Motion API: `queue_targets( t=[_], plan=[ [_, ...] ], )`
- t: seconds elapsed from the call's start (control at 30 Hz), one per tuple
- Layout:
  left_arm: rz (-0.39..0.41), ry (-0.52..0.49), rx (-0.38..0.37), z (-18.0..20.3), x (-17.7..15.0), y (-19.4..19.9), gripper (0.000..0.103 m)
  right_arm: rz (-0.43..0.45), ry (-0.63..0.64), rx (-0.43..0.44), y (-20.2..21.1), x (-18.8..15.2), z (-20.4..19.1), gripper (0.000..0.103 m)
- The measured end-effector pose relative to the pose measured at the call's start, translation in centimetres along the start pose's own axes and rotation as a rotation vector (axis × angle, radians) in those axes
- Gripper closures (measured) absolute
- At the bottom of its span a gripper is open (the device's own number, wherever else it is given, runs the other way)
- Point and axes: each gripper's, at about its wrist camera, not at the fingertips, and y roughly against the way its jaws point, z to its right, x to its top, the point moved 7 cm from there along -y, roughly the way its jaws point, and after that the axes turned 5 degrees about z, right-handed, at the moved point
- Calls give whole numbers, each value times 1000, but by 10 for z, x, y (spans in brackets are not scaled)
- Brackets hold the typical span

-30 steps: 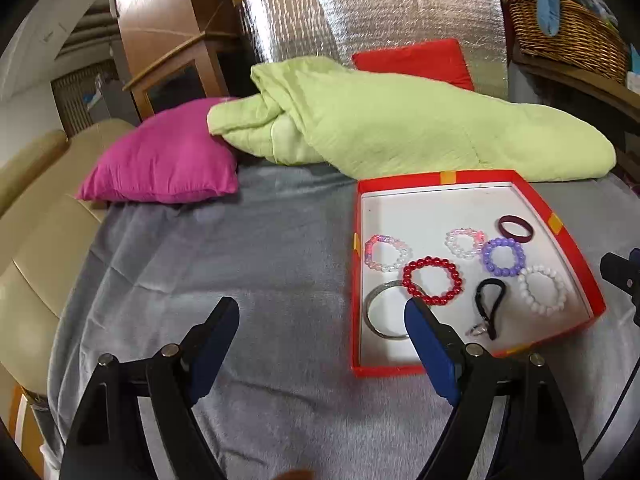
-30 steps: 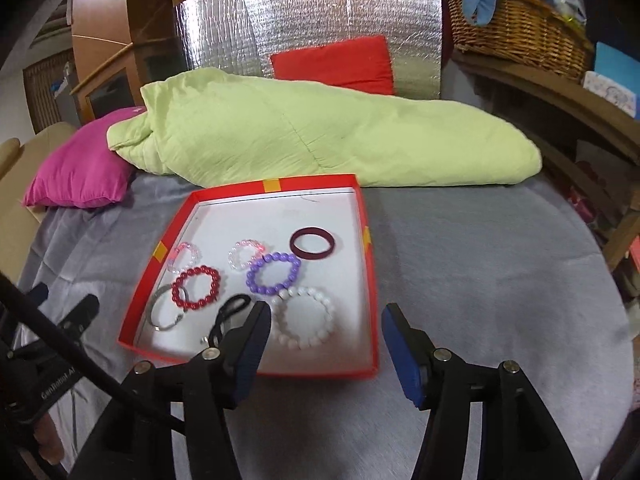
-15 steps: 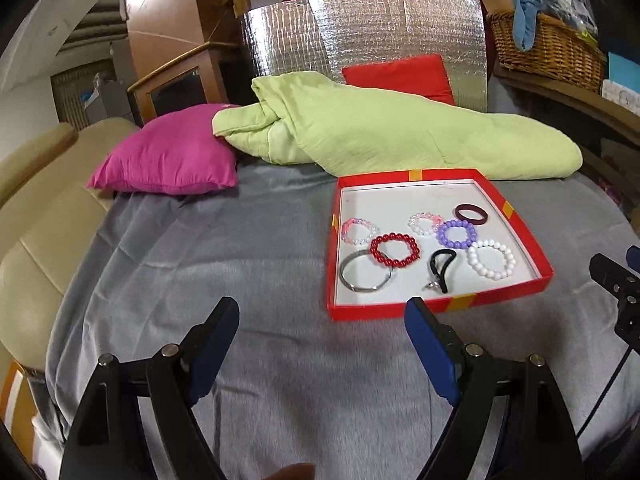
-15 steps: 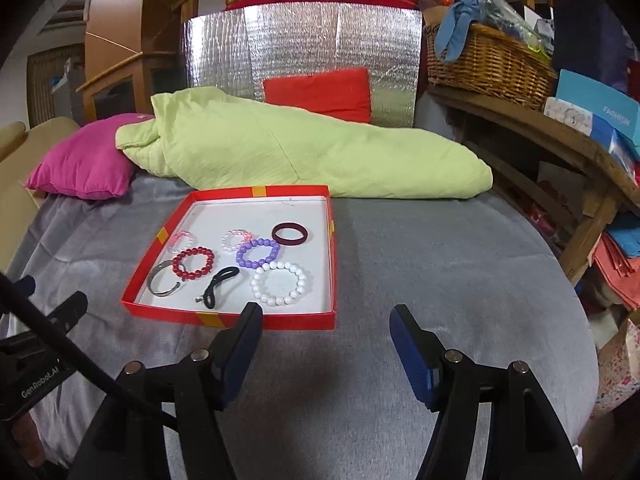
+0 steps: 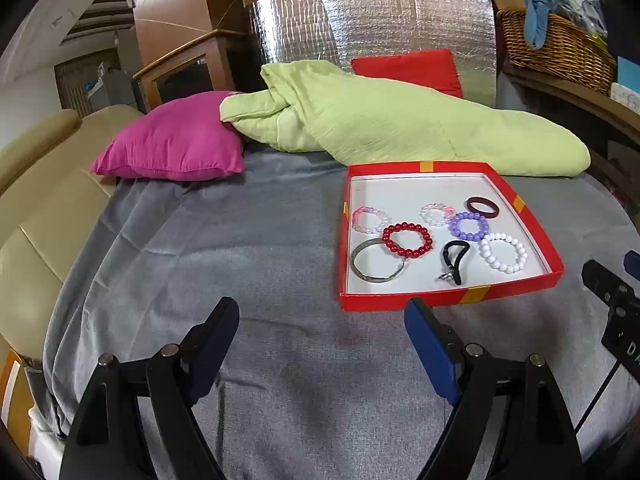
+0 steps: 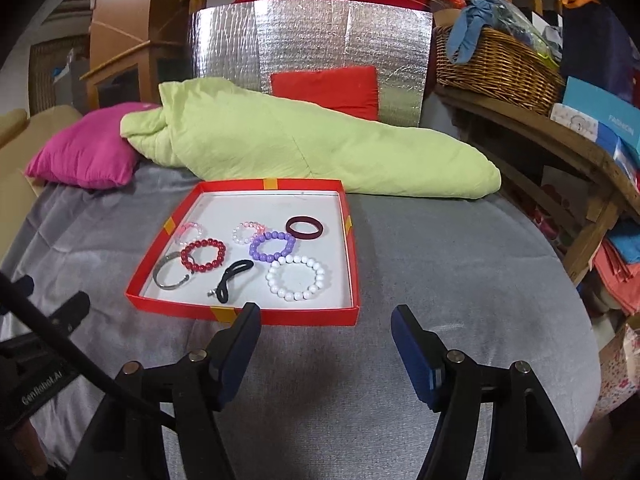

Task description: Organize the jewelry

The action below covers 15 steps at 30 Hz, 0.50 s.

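Observation:
A red tray point(image 5: 452, 302) point(image 6: 280, 315) with a white floor lies on the grey cloth. In it lie several bracelets: a red bead one point(image 5: 407, 239) point(image 6: 203, 255), a purple bead one point(image 5: 469, 225) point(image 6: 273, 245), a white bead one point(image 5: 503, 252) point(image 6: 297, 277), two pale pink ones, a dark maroon bangle point(image 5: 482, 207) point(image 6: 305, 228), a silver cuff point(image 5: 374, 265) point(image 6: 170, 276) and a black band point(image 5: 454, 260) point(image 6: 234, 275). My left gripper point(image 5: 322, 320) is open and empty, near and left of the tray. My right gripper point(image 6: 326, 326) is open and empty, just before the tray's near right corner.
A light green quilt point(image 5: 400, 120) point(image 6: 304, 148) lies behind the tray, a magenta pillow point(image 5: 172, 148) point(image 6: 84, 156) at the back left. A red cushion point(image 6: 326, 86) leans on a silver foil panel. A wooden shelf with a wicker basket point(image 6: 492, 64) runs along the right. A beige sofa point(image 5: 36, 200) is left.
Both grippers have pulled back from the tray, so it looks smaller and farther. The jewelry has not moved. Both jaws stay open.

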Motion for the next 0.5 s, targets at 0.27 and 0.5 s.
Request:
queue_targets(
  t=[0.27,0.5],
  plan=[
    [-9,-3,-6,2,0,-4,18,-8,27,-6,-4,-1,-2,32],
    [-13,4,-3,2,0,-5,18,-8,22,-11,-6,-1,2,32]
  ],
)
